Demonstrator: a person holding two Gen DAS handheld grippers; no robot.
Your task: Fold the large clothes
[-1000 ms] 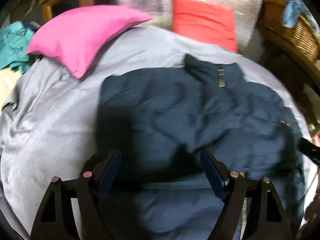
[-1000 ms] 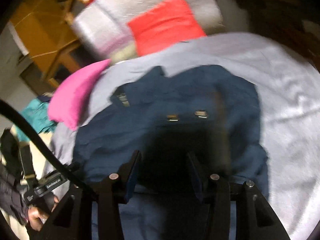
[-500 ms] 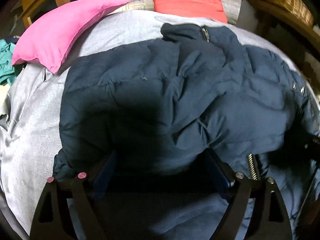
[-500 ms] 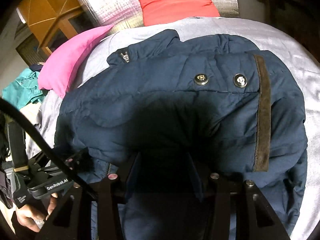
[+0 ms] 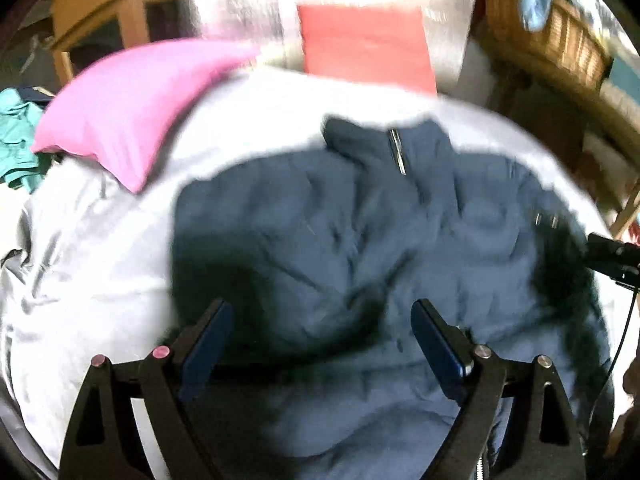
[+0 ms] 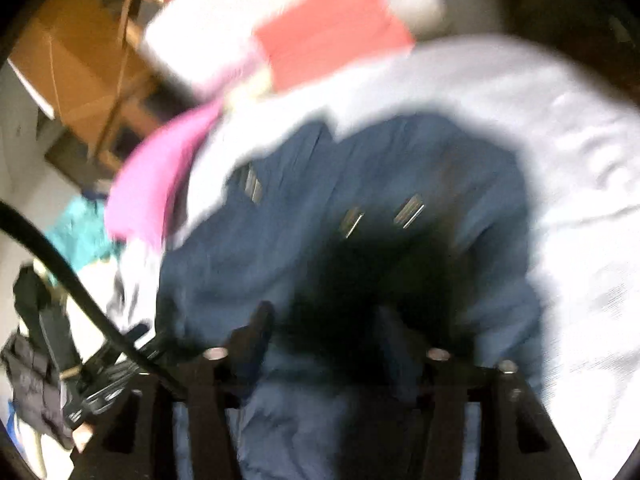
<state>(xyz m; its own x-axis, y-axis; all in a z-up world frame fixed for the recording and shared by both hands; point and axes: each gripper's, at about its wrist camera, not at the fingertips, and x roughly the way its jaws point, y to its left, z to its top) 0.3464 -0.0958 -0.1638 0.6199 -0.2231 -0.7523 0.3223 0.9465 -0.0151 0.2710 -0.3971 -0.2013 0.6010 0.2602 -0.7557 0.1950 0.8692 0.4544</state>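
Folding so far: the puffy dark blue jacket (image 5: 360, 248) looks partly folded, a bunch lying across its middle; more folds seem left.
Where: middle of the bed's grey sheet (image 5: 100, 248), collar at 12 o'clock.
Left hand-held gripper (image 5: 320, 320): wide open, holding nothing.
Right hand-held gripper (image 6: 326, 332): fingers apart, looks empty; blurry.
Count: one jacket, one pink pillow (image 5: 132, 104) at 10 o'clock, one red cushion (image 5: 364, 44) at 12, two grippers.

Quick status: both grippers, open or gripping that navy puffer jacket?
Left gripper: open, empty, above the navy puffer jacket.
Right gripper: open, nothing held; view blurred.
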